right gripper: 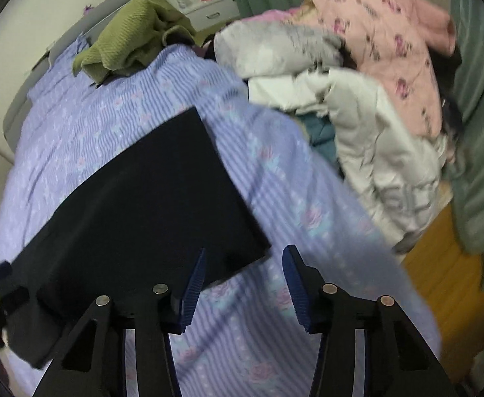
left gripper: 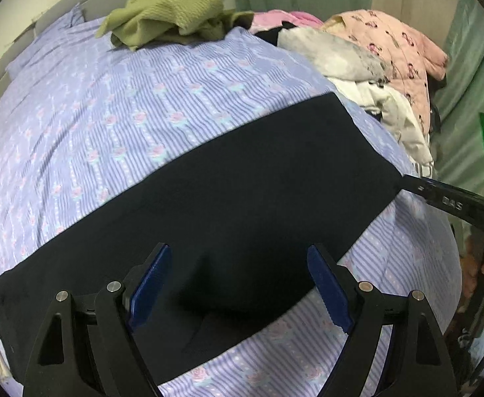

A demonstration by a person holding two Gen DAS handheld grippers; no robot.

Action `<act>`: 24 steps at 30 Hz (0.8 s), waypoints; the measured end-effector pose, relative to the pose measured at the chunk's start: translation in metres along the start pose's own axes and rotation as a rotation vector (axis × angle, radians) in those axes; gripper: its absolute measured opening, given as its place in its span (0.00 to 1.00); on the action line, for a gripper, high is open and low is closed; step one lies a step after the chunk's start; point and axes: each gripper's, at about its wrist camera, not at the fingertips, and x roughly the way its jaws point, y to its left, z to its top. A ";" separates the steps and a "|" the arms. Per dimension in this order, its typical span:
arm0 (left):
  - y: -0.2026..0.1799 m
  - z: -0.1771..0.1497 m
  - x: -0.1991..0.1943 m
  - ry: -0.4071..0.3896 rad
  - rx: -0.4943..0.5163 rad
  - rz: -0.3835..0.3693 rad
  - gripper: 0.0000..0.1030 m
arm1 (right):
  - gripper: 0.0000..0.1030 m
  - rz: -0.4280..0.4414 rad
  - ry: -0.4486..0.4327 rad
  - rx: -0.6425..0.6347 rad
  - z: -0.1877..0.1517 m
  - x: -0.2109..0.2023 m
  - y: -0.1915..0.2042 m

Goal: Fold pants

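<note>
Dark navy pants (left gripper: 228,198) lie flat as a long folded band across the lilac striped bed cover (left gripper: 109,106). My left gripper (left gripper: 238,281) is open, its blue pads just above the pants' near edge. The right gripper shows in the left wrist view (left gripper: 447,195) at the band's right end. In the right wrist view the pants (right gripper: 142,205) lie left of centre, and my right gripper (right gripper: 243,284) is open over the bed cover (right gripper: 291,182) beside the pants' near right corner, holding nothing.
An olive green knit garment (left gripper: 176,3) lies at the far end of the bed. A heap of clothes, pink printed (left gripper: 397,49) and white (right gripper: 374,152), fills the right side. Green curtains (right gripper: 480,99) hang on the right, and a yellow surface (right gripper: 447,281) shows below.
</note>
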 end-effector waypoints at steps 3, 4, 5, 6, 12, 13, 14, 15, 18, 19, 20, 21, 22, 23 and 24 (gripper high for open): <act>-0.004 -0.004 0.001 0.012 -0.001 0.001 0.81 | 0.46 0.023 0.028 0.040 -0.001 0.019 -0.006; -0.005 -0.003 0.001 0.013 -0.002 0.004 0.81 | 0.46 0.034 0.046 0.057 0.000 0.027 -0.008; -0.005 -0.004 0.001 0.013 -0.002 0.005 0.81 | 0.40 0.038 0.062 0.075 0.000 0.033 -0.010; -0.005 -0.004 0.001 0.012 -0.001 0.003 0.81 | 0.32 0.057 0.065 0.091 0.000 0.037 -0.011; -0.004 -0.006 -0.004 0.003 -0.012 0.006 0.81 | 0.09 0.009 0.032 0.063 0.001 0.020 -0.005; -0.004 -0.006 -0.004 0.003 -0.018 0.003 0.81 | 0.08 0.003 0.008 0.050 0.002 0.012 -0.002; -0.004 -0.007 -0.005 0.004 -0.024 0.000 0.81 | 0.06 -0.001 -0.005 0.037 0.004 0.008 0.000; -0.004 -0.008 -0.007 0.001 -0.026 0.001 0.81 | 0.06 -0.019 -0.023 0.020 0.008 0.004 0.001; -0.007 -0.014 -0.010 -0.005 -0.029 0.011 0.81 | 0.05 -0.087 -0.075 -0.009 0.029 0.003 0.003; -0.008 -0.016 -0.011 -0.003 -0.032 0.009 0.81 | 0.05 -0.088 -0.074 -0.010 0.034 0.005 0.002; -0.010 -0.020 -0.013 -0.002 -0.034 0.004 0.81 | 0.05 -0.088 -0.064 -0.016 0.038 0.010 0.002; -0.012 -0.023 -0.015 -0.002 -0.034 0.003 0.81 | 0.05 -0.102 -0.047 -0.025 0.040 0.015 0.003; -0.013 -0.027 -0.018 -0.003 -0.032 0.005 0.81 | 0.05 -0.135 -0.035 -0.033 0.040 0.019 0.005; -0.014 -0.030 -0.020 -0.004 -0.030 0.006 0.81 | 0.08 -0.176 -0.034 -0.042 0.038 0.019 0.007; -0.015 -0.035 -0.024 -0.008 -0.027 0.008 0.81 | 0.14 -0.206 -0.039 -0.044 0.035 0.016 0.007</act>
